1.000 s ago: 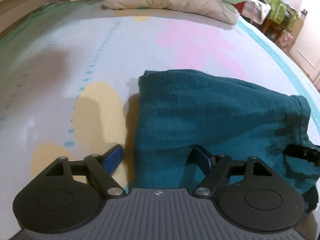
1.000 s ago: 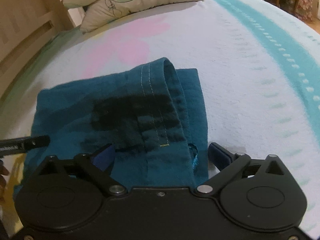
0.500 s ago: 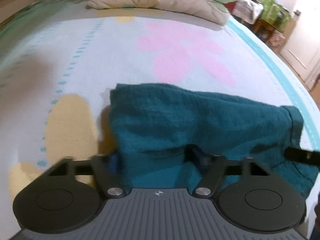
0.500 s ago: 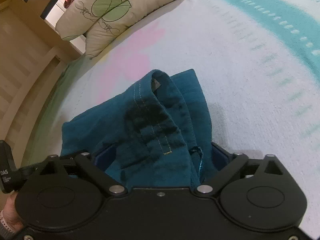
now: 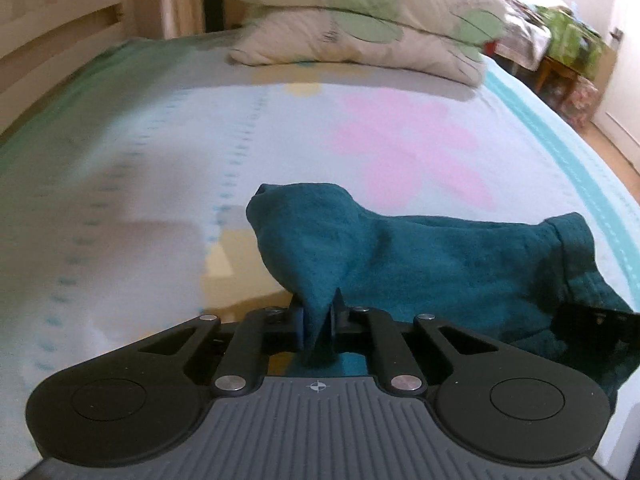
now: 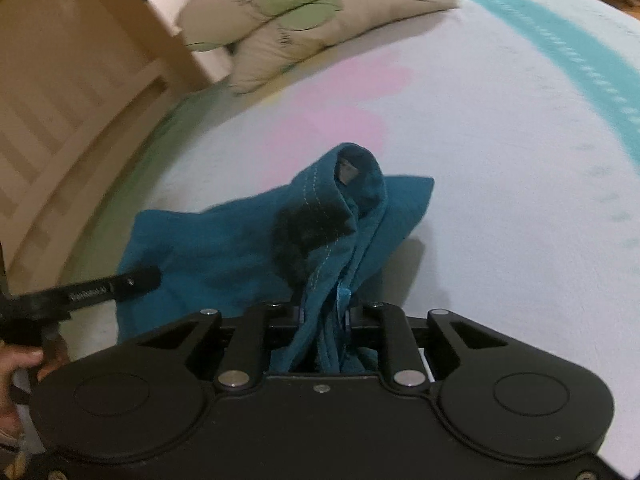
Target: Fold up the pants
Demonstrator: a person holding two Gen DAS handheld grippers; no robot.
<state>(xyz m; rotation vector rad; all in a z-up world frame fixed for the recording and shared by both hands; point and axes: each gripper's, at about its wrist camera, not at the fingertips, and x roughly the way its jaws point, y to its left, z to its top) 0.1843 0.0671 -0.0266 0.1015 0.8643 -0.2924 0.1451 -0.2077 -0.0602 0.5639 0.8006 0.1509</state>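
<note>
- On a bed (image 5: pixel 120 184) with a pale flowered sheet, teal pants (image 5: pixel 432 256) lie partly folded near its front edge, with two pillows (image 5: pixel 360 28) well beyond them at the head.
- The left hand-held gripper (image 5: pixel 318 326) has just been closing and now pinches the near left corner of the cloth between its pads, so that corner stands up in a peak.
- The right hand-held gripper (image 6: pixel 322 320) has also just been closing; it clenches a thicker bunch at the stitched waistband end, several layers gathered together.
- In the right wrist view, a person's hand (image 6: pixel 20 364) holds the left tool's handle at the frame's left edge.
- Risk: the left pinch takes only a narrow bit of fabric, so a quick pull could let it slip free.
- Risk: the right bunch holds uneven layers; an inner layer could drop out and leave the fold crooked.
- Risk: lifting the two ends unevenly would drag the far edge across the sheet and wrinkle it.
</note>
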